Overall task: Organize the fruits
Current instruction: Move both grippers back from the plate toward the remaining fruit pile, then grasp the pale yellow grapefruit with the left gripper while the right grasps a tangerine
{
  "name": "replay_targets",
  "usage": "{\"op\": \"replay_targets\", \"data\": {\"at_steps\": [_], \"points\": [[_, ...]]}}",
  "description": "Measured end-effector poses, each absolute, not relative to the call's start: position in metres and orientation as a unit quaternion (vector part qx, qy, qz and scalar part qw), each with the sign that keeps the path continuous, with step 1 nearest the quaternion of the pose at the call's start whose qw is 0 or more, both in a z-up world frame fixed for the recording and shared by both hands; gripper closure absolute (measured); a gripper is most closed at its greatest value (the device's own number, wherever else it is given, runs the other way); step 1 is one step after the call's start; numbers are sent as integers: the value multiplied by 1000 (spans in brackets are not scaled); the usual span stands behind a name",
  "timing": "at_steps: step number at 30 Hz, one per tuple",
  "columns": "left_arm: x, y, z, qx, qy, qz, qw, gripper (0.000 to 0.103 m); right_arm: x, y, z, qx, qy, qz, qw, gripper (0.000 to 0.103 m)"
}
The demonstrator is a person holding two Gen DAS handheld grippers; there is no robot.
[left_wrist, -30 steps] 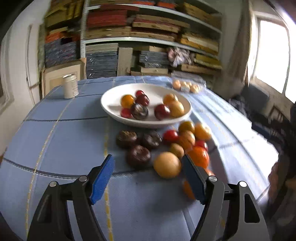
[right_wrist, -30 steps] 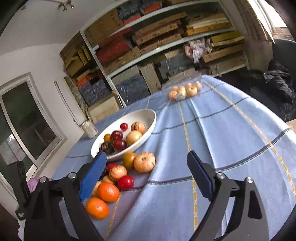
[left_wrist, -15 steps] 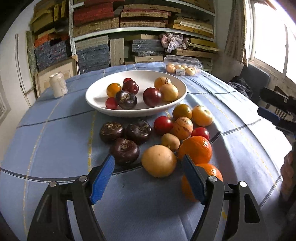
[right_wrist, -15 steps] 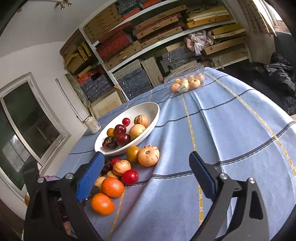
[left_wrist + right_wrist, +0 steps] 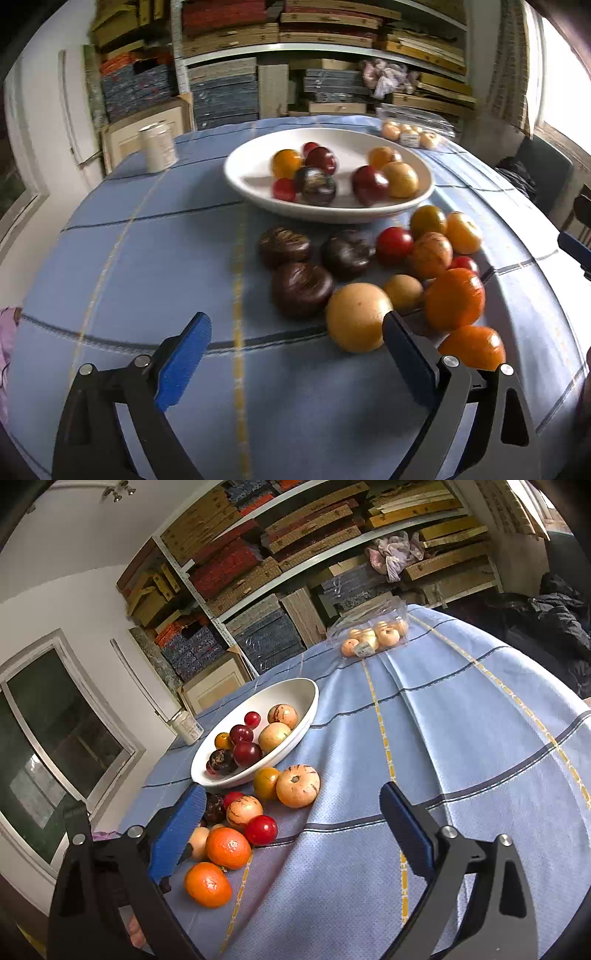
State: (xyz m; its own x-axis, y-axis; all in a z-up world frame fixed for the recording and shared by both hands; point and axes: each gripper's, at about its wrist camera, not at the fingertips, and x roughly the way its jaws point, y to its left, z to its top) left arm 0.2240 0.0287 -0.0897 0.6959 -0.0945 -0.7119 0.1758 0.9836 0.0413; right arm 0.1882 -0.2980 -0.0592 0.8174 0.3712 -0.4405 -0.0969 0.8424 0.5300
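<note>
Left gripper [image 5: 295,334], jaws spread wide and empty, hangs low over the blue tablecloth [image 5: 147,266] near a yellow fruit [image 5: 358,317] and a dark brown fruit [image 5: 301,288]. Right gripper [image 5: 291,812], likewise spread and empty, stands right of the loose fruit. Beyond lies a white bowl [image 5: 332,214] holding several fruits.

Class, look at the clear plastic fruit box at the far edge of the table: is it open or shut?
Cannot tell. The clear plastic box holds pale round fruits with a label, but neither view shows its lid edge clearly.
</note>
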Motion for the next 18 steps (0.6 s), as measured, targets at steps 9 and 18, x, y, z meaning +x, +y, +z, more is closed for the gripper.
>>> {"op": "replay_targets", "data": {"at_steps": [9, 18], "points": [[217, 30, -84, 34, 383, -91, 919, 10, 188, -294, -61, 249, 280, 139, 917, 10], [245, 12, -101, 47, 418, -92, 902, 11, 189, -292, -63, 250, 287, 140, 914, 9]]}}
